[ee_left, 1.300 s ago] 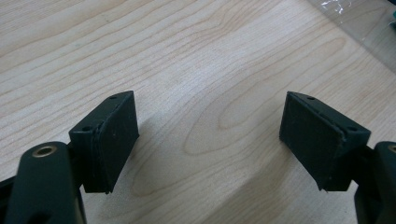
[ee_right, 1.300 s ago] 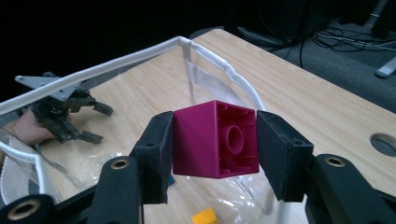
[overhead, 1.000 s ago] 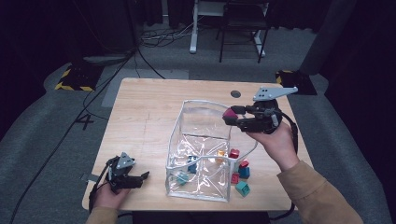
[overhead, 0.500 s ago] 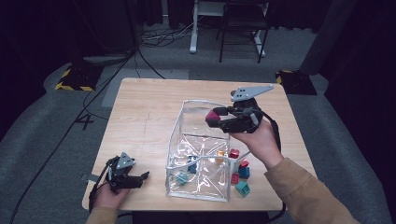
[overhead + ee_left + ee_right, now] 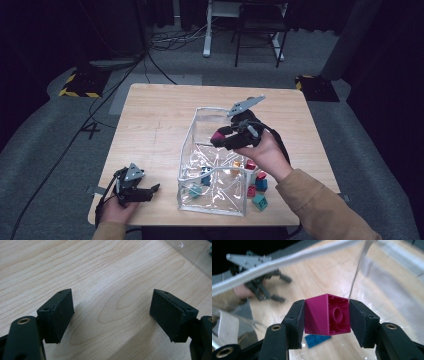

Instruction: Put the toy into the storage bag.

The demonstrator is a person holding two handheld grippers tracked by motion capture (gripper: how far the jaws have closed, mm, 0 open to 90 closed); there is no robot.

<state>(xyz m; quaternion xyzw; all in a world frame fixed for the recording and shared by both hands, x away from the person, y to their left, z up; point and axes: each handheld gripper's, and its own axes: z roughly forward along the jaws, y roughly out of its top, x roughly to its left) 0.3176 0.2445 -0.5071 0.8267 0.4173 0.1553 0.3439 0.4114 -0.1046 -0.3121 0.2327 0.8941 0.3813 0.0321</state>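
Observation:
My right gripper (image 5: 219, 138) is shut on a magenta brick (image 5: 327, 314), whose hollow underside faces the camera. It hangs over the open top of a clear plastic box (image 5: 200, 167) with a white rim. Several coloured bricks lie on the box floor, among them a blue brick (image 5: 317, 340) just below the held one. My left gripper (image 5: 150, 190) rests open on the wooden table (image 5: 155, 125) near its front left corner, nothing between its pads (image 5: 61, 315).
Outside the box at its right lie a few loose bricks: a teal one (image 5: 259, 201), a blue one (image 5: 261, 184) and red ones (image 5: 251, 190). The far half of the table is bare wood. Cables and a desk frame stand on the floor beyond.
My right hand has carried the magenta brick leftward and down, from beside the box's right wall to above its opening. The left gripper has stayed put.

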